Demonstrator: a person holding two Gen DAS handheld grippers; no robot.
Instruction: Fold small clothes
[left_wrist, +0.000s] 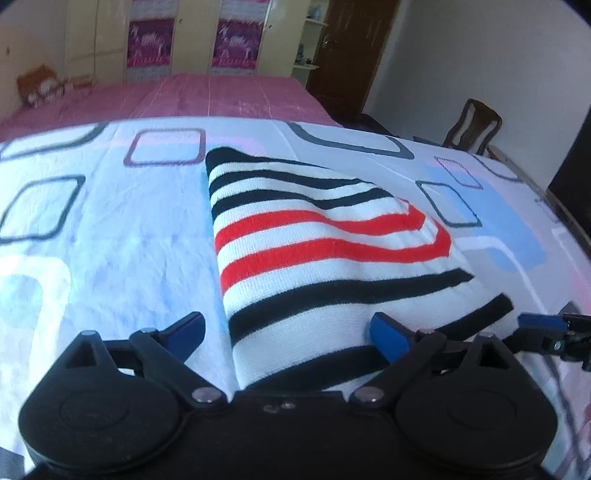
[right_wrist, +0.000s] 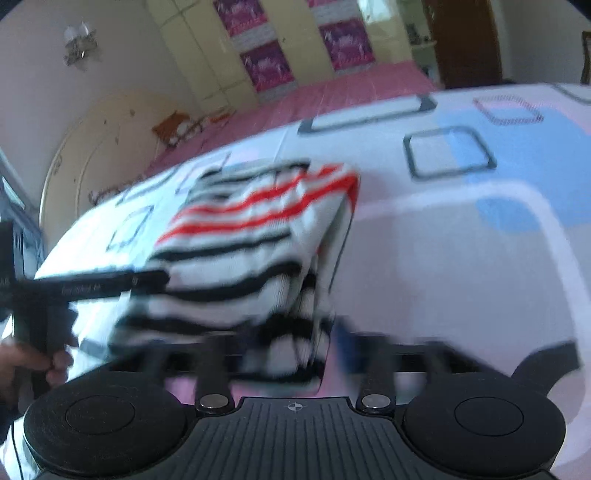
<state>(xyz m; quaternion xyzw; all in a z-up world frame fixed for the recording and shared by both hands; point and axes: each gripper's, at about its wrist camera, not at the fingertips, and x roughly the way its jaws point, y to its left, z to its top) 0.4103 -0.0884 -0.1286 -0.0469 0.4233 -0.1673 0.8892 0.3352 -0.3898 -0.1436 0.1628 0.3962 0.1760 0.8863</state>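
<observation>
Striped garment (left_wrist: 317, 236): white knit, black bands, two red bands mid-body. Sheet (left_wrist: 110, 236) under it: white, pale blue patches, dark and maroon rounded-square outlines. Bed cover (left_wrist: 221, 96) beyond: pink. Left hand-held gripper (left_wrist: 288, 332): black body, blue fingertips (left_wrist: 388, 332). Wardrobe (left_wrist: 192, 37): cream, magenta patterned panels.

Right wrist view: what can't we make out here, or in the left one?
- Right gripper: motion blur smears the fingers; open or shut unclear.
- Striped garment: near edge hidden behind the left gripper body, left wrist view.
- Garment type: folded, both views.
- Left gripper: cut off at right wrist view's left edge.
</observation>
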